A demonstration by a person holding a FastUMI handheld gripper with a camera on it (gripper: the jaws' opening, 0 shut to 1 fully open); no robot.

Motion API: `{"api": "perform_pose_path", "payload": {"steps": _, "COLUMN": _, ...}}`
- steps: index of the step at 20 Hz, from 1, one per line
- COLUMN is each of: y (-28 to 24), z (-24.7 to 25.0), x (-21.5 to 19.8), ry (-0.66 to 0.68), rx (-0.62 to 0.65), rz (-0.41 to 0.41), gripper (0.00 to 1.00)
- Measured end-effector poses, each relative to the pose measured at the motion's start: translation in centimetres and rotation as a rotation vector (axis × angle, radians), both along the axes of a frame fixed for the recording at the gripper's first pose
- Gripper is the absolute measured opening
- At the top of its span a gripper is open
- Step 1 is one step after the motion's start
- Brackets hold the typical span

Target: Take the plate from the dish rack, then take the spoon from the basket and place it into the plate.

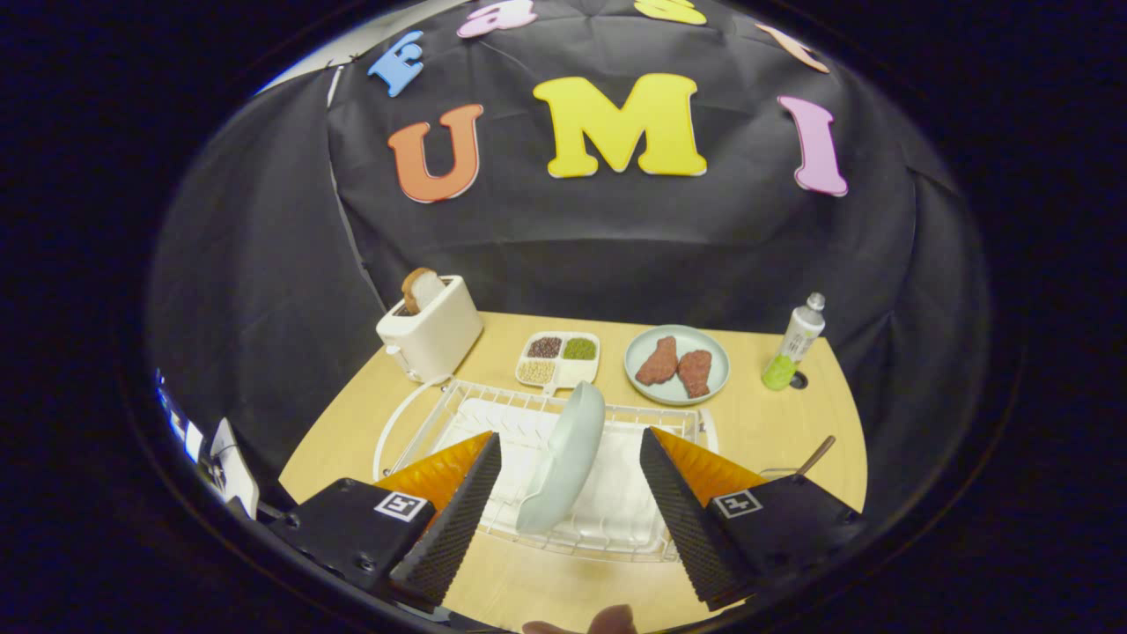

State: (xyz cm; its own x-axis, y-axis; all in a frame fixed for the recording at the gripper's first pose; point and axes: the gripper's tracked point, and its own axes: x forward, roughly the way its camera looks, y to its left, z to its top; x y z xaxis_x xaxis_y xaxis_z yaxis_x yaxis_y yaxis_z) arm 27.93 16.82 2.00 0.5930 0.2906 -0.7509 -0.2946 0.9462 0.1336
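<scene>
Wooden table (775, 431) carries everything, with the white wire dish rack (493, 414) lying nearest the tool. Behind the rack stand a cream toaster (436, 335) with a slice of bread (423, 286) sticking up, a second plate (718, 370) bearing two pieces of meat (676, 365), a small divided tray (590, 372) of beans and grains, and a tube (795, 343) with a green base. The pale green plate (563, 458) stands on edge in the rack, tilted, right between the two fingers of the gripper (570, 467), which are spread wide and touch nothing; gaps show on both sides of the plate. A thin brown handle (814, 456) pokes up just beyond the right finger, likely the spoon in its basket, though I cannot tell for sure. The step in hand looks like the first one: getting the plate out of the rack. The next move probably calls for closing the fingers across the plate's rim, squarely enough that it does not slip, then lifting it clear of the wires before setting it flat on the table
</scene>
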Motion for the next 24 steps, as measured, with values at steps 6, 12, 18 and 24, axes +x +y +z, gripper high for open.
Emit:
{"api": "perform_pose_path", "payload": {"steps": 6, "y": 1.3, "z": -5.3, "x": 3.0, "ry": 0.175, "rx": -0.029, "rz": -0.077, "gripper": 1.0}}
{"api": "perform_pose_path", "payload": {"steps": 12, "y": 2.8, "z": -8.0, "x": 3.1, "ry": 0.294, "rx": -0.022, "rz": -0.123, "gripper": 0.83}}
{"api": "perform_pose_path", "payload": {"steps": 18, "y": 2.0, "z": -7.9, "x": 2.8, "ry": 0.337, "rx": -0.07, "rz": -0.283, "gripper": 0.4}}
{"api": "perform_pose_path", "payload": {"steps": 24, "y": 1.3, "z": -5.8, "x": 2.3, "ry": 0.316, "rx": -0.119, "rz": -0.332, "gripper": 0.36}}
